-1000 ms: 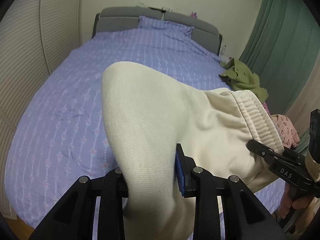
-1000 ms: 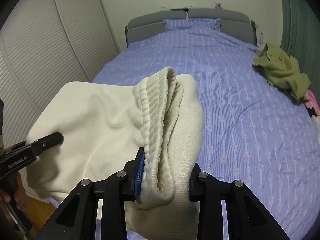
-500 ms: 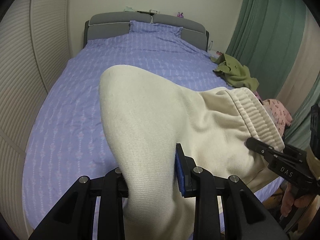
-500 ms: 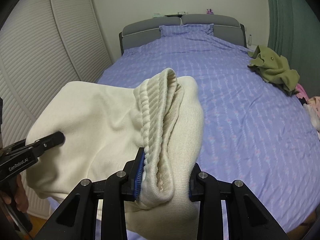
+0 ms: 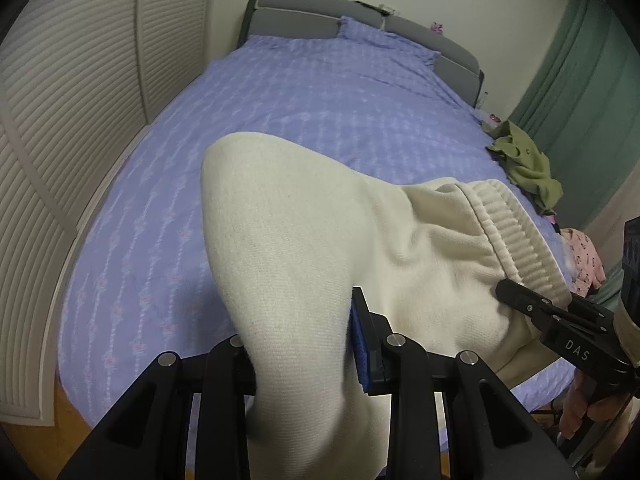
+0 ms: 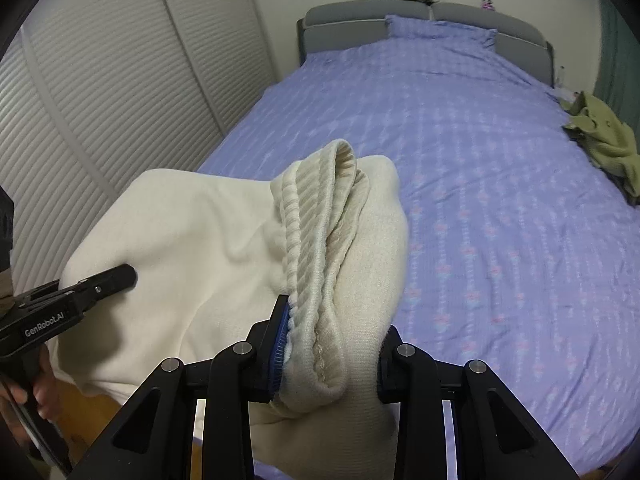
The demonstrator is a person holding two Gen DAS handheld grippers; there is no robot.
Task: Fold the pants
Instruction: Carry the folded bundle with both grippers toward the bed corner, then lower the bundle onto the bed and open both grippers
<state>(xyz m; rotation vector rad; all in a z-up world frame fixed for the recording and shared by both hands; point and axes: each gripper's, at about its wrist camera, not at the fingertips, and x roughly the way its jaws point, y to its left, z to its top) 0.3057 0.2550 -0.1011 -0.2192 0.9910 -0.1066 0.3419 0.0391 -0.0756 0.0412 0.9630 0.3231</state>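
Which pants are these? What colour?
Cream pants, ribbed waistband; clearest in the right wrist view.

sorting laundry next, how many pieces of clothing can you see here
3: cream pants held in both grippers over the bed's near end, an olive garment on the bed's right edge, a pink one beyond that edge. More may be hidden.

A home bedroom. A wide bed [image 6: 500, 168] with a lilac patterned cover fills most of the room, with a matching pillow [image 6: 440, 30] against a grey padded headboard [image 6: 360, 14]. Louvred wardrobe doors [image 6: 120, 92] line one wall, green curtains [image 5: 580, 72] hang on the other side, and loose clothes [image 5: 528, 164] lie at the bed's edge.
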